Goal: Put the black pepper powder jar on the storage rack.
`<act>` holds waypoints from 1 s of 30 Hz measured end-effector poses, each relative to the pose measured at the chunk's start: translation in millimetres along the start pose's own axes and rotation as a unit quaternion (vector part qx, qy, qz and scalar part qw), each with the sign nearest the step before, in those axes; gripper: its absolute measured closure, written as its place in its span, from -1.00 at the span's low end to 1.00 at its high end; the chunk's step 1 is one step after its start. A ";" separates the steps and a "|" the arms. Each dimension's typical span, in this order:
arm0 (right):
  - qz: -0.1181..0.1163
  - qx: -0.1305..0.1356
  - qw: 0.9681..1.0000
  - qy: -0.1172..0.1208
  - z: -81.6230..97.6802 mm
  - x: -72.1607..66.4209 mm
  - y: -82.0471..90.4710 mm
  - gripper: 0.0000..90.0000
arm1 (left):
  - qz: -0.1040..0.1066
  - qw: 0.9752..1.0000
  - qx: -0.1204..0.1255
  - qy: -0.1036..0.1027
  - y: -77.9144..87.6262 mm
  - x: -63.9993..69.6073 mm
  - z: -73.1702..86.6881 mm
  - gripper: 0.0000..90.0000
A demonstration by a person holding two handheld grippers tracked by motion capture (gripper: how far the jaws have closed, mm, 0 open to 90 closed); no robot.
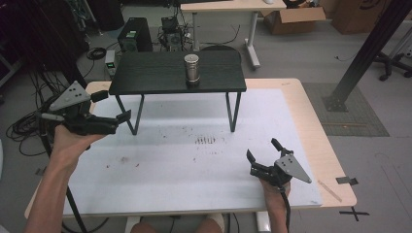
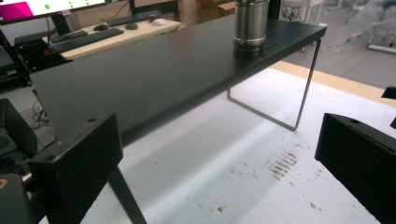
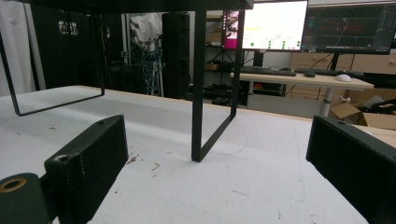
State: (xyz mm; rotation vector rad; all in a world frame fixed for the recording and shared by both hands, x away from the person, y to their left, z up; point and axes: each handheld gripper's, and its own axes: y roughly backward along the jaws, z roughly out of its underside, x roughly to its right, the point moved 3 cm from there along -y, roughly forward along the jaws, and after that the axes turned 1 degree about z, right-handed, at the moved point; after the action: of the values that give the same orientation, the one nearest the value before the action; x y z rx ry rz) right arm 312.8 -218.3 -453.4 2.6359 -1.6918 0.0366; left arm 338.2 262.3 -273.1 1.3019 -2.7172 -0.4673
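Well apart: steel cup (image 1: 192, 69) on black shelf (image 1: 155, 73), both hand-held grippers wide, empty.

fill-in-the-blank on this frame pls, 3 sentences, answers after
1. The steel cup stands on the black ____.
2. Both the left tool and the right tool have their jaws ____.
3. The shelf's legs rest on the ____ mat.

Missing words: shelf; open; white
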 end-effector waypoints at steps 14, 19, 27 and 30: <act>0.001 0.000 1.000 0.000 0.0 0.0 0.0 -0.88 | -0.013 1.000 0.009 0.028 12.4 -8.4 60.5 -0.98; 0.001 0.000 1.000 0.000 0.0 -0.1 0.0 -0.88 | -0.023 0.999 0.010 0.039 12.9 -10.5 87.0 -0.98; 0.001 0.000 1.000 0.001 0.0 -0.2 0.1 -0.88 | -0.040 0.998 0.021 0.054 15.2 -14.3 126.0 -0.97; 0.000 0.000 1.000 0.001 0.0 -0.1 0.0 -0.88 | -0.048 0.997 0.029 0.061 17.1 -16.6 137.8 -0.97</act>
State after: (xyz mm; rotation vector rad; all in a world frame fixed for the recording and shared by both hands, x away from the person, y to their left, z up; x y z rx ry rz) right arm 312.8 -218.2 -453.4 2.6345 -1.6926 0.0383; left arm 306.7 317.4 -397.7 1.4301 -2.5975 -0.3070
